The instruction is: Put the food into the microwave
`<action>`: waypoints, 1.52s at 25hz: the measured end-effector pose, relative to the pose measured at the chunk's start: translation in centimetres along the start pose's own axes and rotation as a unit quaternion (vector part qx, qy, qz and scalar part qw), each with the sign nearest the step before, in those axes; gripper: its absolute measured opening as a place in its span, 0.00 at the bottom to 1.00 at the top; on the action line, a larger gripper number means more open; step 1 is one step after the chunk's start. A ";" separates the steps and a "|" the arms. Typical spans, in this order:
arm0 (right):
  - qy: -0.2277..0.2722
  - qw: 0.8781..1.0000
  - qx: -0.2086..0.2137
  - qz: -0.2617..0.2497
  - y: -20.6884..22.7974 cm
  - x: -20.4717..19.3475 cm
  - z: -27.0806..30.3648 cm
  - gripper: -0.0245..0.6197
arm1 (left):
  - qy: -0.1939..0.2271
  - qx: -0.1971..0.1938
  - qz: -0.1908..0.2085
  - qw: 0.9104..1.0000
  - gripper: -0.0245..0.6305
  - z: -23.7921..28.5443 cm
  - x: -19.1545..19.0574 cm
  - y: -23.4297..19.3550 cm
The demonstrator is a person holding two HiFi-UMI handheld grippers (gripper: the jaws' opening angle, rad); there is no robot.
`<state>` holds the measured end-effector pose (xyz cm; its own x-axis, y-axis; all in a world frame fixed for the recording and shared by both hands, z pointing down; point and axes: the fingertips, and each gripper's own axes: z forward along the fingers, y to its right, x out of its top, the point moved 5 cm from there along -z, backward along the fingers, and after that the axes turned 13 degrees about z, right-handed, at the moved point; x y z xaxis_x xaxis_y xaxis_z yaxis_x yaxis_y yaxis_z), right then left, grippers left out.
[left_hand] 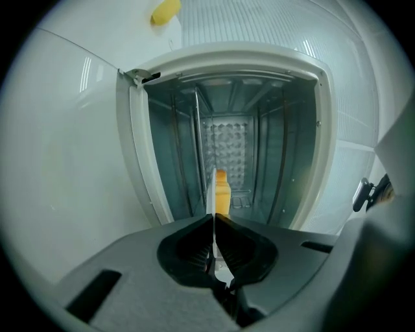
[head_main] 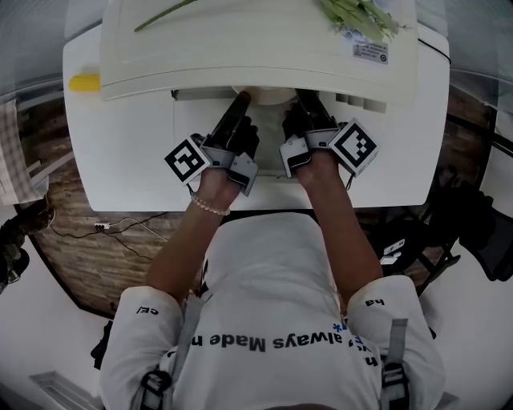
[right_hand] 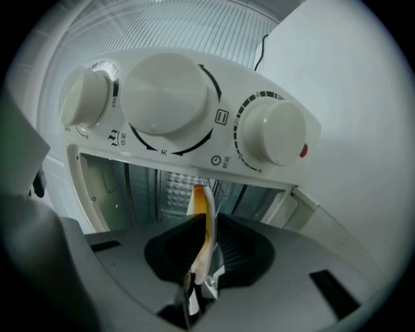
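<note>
A white microwave (head_main: 256, 40) stands on a white table (head_main: 120, 152), with its cavity (left_hand: 227, 142) open towards me. Both grippers hold one white plate (head_main: 264, 94) at the mouth of the opening. My left gripper (head_main: 239, 102) is shut on the plate's left rim (left_hand: 211, 194), and orange food (left_hand: 222, 191) shows just past its jaws. On the opposite rim (right_hand: 206, 217) my right gripper (head_main: 309, 100) is shut, with the orange food (right_hand: 200, 198) right at its jaws. Most of the plate is hidden under the microwave's top in the head view.
The control panel carries three round knobs (right_hand: 172, 94) beside the opening. A small yellow object (head_main: 84, 82) lies on the table left of the microwave. Green stems (head_main: 357, 16) rest on its top. The metal cavity walls (left_hand: 175, 162) stand close on both sides.
</note>
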<state>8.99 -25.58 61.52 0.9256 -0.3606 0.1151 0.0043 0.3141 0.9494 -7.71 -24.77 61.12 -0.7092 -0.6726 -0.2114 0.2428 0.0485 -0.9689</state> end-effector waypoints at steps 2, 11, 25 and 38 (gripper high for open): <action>-0.003 1.000 0.000 0.004 0.0 -0.1 -0.2 0.12 | 0.006 -0.001 -0.002 1.000 0.06 0.3 0.2 0.0; -0.056 0.998 0.007 -0.002 0.1 -3.5 -1.0 0.17 | 0.006 -0.001 -0.002 1.000 0.06 1.6 0.6 -0.2; -0.056 0.998 0.006 0.008 0.2 -3.4 0.5 0.07 | -0.009 -0.008 0.000 1.000 0.06 3.5 1.5 -0.2; -0.061 0.998 0.012 0.006 0.1 -2.7 1.4 0.07 | -0.020 -0.014 0.001 1.000 0.07 3.9 1.9 -0.2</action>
<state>5.93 -25.80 61.67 0.8722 -0.4624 0.1595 -0.0166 0.2979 0.9544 -6.48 -28.91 61.38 -0.6808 -0.7019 -0.2094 0.2262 0.0704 -0.9715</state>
